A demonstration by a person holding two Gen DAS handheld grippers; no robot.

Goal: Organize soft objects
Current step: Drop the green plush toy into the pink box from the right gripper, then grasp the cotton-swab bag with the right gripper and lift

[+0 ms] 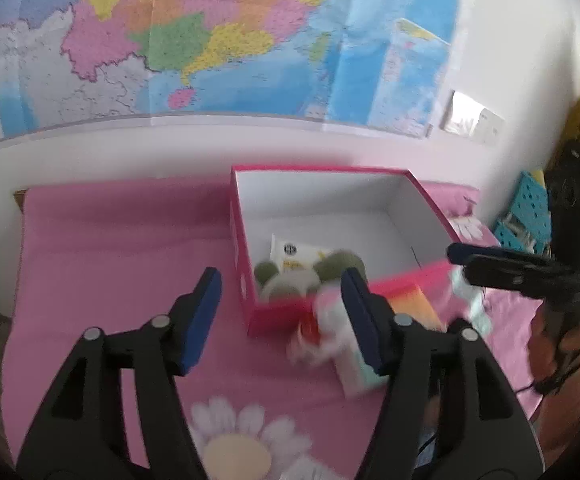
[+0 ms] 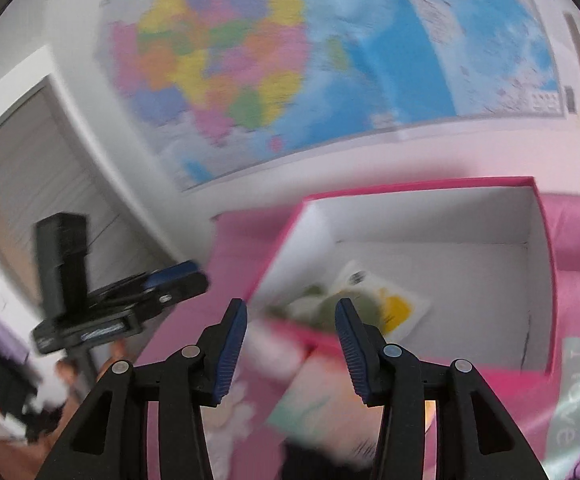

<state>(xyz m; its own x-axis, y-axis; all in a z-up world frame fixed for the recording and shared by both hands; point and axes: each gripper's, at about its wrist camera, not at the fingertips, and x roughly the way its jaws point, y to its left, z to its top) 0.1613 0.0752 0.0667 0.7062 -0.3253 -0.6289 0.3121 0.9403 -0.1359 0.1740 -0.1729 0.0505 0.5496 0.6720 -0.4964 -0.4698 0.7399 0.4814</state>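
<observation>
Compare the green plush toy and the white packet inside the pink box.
The green plush toy is rounded and bulky; the white packet is flat with printed yellow marks. The toy sits nearest the box's front wall; the packet lies behind it, partly covered. Both rest in the pink box.

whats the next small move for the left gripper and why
Probably ease the open left gripper right and down over the blurred soft packs lying outside the pink box. Its fingers hold nothing, and the box already holds a green plush and pouch.

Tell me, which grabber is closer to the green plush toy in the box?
Probably right. The right gripper hangs just before the green plush toy; the left gripper sits beside the pink box.
</observation>
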